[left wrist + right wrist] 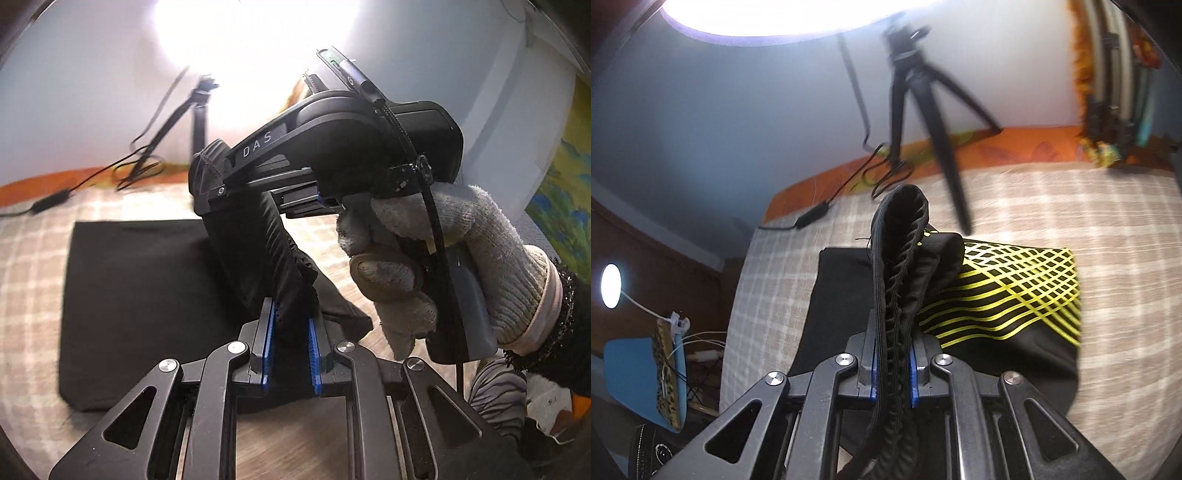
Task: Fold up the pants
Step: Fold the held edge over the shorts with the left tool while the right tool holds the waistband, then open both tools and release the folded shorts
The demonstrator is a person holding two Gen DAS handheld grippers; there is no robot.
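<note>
Black pants with a yellow grid print (1008,295) are lifted by the ribbed waistband above a checked bedspread (1071,206), clamped by the left gripper (290,343) and right gripper (892,363). A fold seems underway; the waistband should next be laid over evenly.

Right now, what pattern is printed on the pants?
Black pants carry a yellow grid-line print, clearest in the right wrist view.

Cloth, matt plastic and bright metal under my cameras

I am seeing the pants (960,295) showing as matt black cloth with a ribbed elastic waistband (897,280) and glossy yellow printed lines; the left gripper (290,350) and right gripper (894,369) are presenting matt black frames, shiny metal rivets and ridged blue plastic pads, while a fuzzy grey knit glove (461,251) and coarse woven checked bedcover (1034,206) are looking rough.
</note>
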